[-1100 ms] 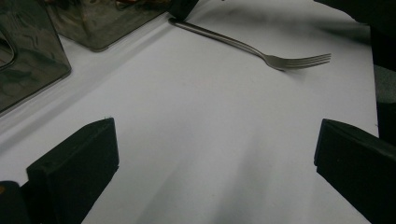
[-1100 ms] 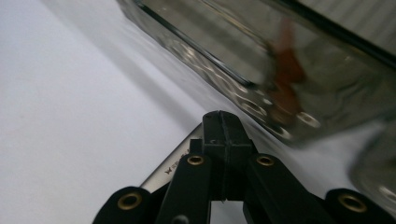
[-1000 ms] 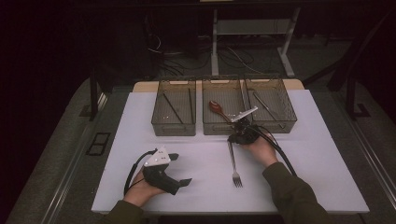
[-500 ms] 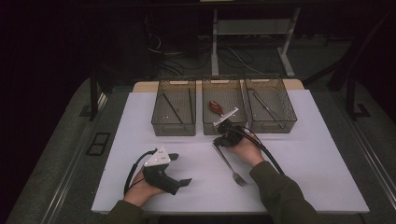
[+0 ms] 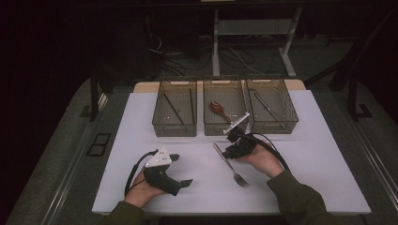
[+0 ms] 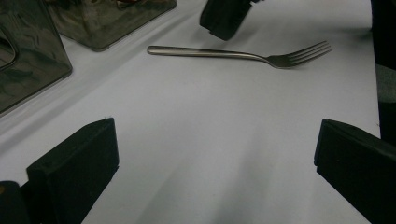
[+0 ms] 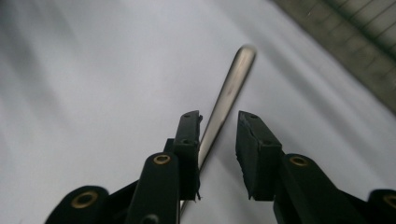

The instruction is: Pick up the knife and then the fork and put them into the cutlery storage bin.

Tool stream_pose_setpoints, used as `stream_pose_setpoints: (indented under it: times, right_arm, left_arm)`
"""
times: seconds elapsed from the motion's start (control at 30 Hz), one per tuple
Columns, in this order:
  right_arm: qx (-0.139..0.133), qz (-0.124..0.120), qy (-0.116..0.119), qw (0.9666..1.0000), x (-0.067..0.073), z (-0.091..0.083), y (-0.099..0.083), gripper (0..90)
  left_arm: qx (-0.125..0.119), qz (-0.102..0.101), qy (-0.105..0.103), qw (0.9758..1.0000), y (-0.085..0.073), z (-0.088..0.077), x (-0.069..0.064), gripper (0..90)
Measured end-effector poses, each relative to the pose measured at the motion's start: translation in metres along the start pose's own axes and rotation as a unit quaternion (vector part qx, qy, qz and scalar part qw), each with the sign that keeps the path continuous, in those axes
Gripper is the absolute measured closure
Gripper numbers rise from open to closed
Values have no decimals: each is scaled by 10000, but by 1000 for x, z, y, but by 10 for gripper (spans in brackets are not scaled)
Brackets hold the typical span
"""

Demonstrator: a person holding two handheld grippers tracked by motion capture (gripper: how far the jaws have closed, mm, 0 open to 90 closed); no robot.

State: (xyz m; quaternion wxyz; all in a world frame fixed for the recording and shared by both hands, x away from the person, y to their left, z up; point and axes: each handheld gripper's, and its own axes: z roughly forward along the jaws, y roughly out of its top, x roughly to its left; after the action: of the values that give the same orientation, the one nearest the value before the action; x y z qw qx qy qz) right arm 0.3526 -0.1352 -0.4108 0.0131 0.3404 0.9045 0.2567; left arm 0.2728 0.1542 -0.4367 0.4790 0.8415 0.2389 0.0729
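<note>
Just 1 fork (image 5: 230,165), 3 bins (image 5: 174,111).

Metal fork (image 5: 229,163) lies flat on white tabletop (image 5: 305,178), tines toward person, handle toward middle basket (image 5: 225,126)

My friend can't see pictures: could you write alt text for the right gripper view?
A metal fork handle lies on a white table between the right gripper and its two black jaws, which have just been opening and stand slightly apart, the left one close against it.

Fork (image 7: 227,98): handle blurred in the right gripper view, lower part hidden behind the near jaw. Tines cut off there.
</note>
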Motion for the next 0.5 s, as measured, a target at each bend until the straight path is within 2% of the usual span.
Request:
stream_pose_setpoints:
  times: [0.1,0.23,0.4,0.5]
  right_arm:
    - [196,-22,-98,9998,7,1,-6,682]
    - [411,-11,-74,9991,16,3,-12,674]
    - [617,-164,-282,9976,22,7,-19,677]
    - [645,-265,-372,9969,25,8,-20,694]
  left_arm:
    - [-13,-13,1,10000,0,0,-1,0]
    - [1,9,-1,10000,0,-1,0,0]
    - [-7,8,0,10000,0,-1,-1,0]
    - [-4,6,5,10000,0,0,-1,0]
